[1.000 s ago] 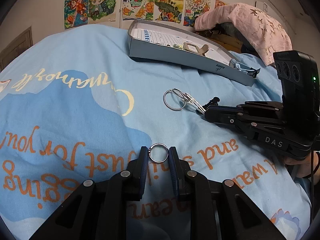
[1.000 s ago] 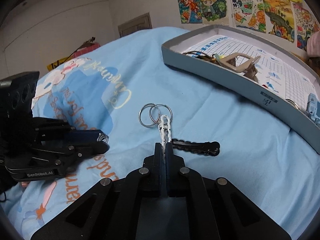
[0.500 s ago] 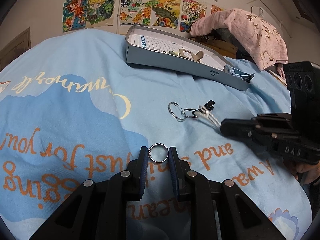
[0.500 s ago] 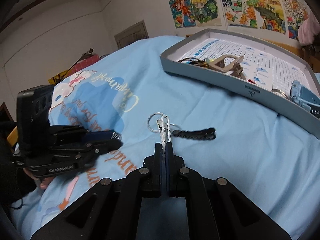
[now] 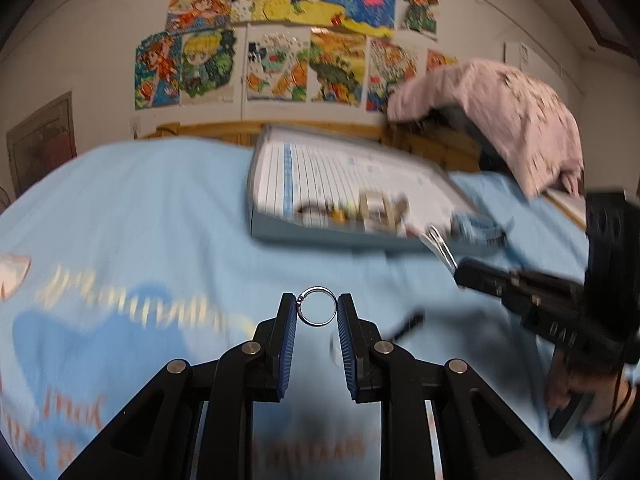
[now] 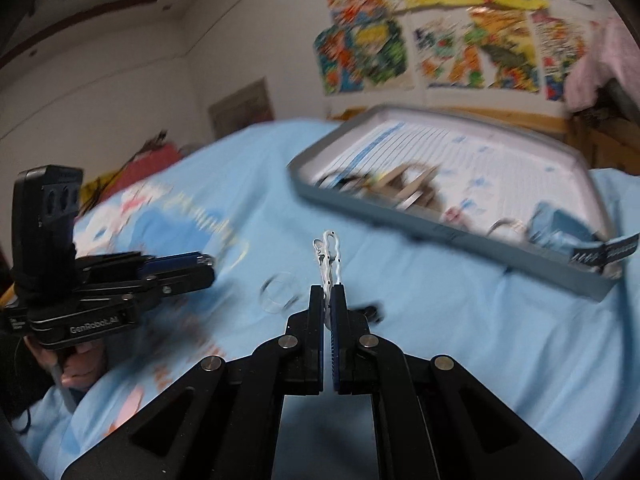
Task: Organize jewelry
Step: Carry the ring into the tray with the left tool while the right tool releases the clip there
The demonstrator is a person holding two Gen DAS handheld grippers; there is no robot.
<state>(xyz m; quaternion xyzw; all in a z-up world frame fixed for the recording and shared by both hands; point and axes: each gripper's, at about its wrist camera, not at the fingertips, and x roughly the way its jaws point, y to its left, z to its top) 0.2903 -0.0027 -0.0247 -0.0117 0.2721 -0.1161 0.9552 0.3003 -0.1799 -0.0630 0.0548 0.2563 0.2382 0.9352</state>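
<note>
My left gripper [image 5: 318,312] is shut on a small silver ring [image 5: 318,311], held upright between its fingertips above the blue bedspread. My right gripper [image 6: 328,300] is shut on a white wavy clasp [image 6: 330,256] that sticks up past its tips; blurred silver rings [image 6: 280,296] and a black strap [image 6: 370,312] dangle under it. In the left wrist view the right gripper [image 5: 460,274] comes in from the right with the clasp [image 5: 440,246] near the grey tray [image 5: 320,236]. The tray [image 6: 460,236] holds several pieces along its near wall, all blurred.
The blue bedspread [image 5: 140,208] with printed lettering spreads under both grippers. A pink cloth [image 5: 512,120] is draped over furniture at the back right. Colourful drawings [image 5: 304,40] cover the wall behind. A watch strap [image 6: 604,254] hangs over the tray's right corner.
Both grippers have lifted and tilted up, so the wall fills more of each view. The right gripper carried the clasp with its rings and strap off the bedspread toward the tray.
</note>
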